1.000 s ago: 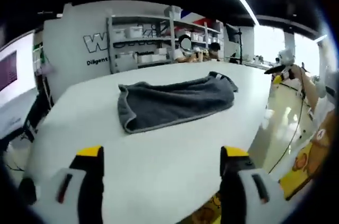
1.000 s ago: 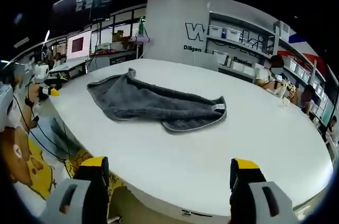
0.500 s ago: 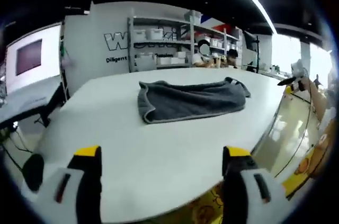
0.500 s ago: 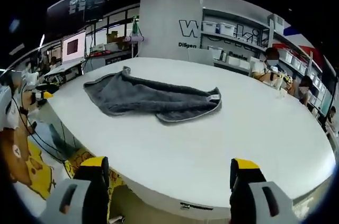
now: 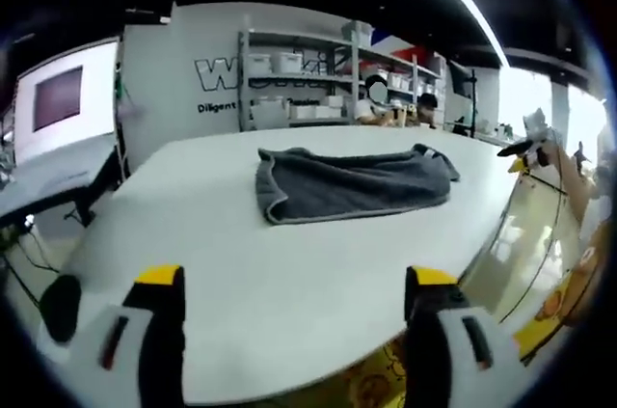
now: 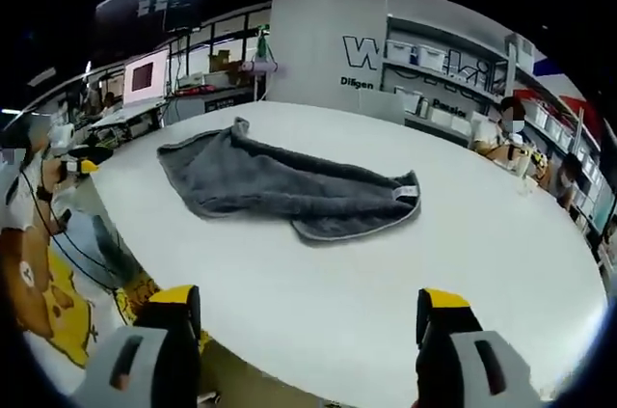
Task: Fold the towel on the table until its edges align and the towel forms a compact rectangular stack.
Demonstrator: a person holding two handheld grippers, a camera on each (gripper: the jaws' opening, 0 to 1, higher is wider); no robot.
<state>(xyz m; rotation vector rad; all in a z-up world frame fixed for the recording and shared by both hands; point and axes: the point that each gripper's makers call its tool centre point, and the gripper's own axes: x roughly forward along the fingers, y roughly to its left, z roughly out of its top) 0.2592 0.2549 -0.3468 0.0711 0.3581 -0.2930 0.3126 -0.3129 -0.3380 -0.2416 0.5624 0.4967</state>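
The rumpled dark grey terry towel [image 5: 352, 183] lies loosely bunched mid-way across the round white table [image 5: 241, 273] (a small white label shows at one corner in the right gripper view). Left gripper [image 5: 294, 283] hangs back, yellow-tipped jaws wide and empty. Right gripper [image 6: 308, 304] likewise, spread apart, well short of the cloth [image 6: 280, 186].

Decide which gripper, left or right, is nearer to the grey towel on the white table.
Hard to call; the right looks slightly nearer. Both the right gripper and the left gripper hover open at the table's edge, short of the towel, neither touching it.
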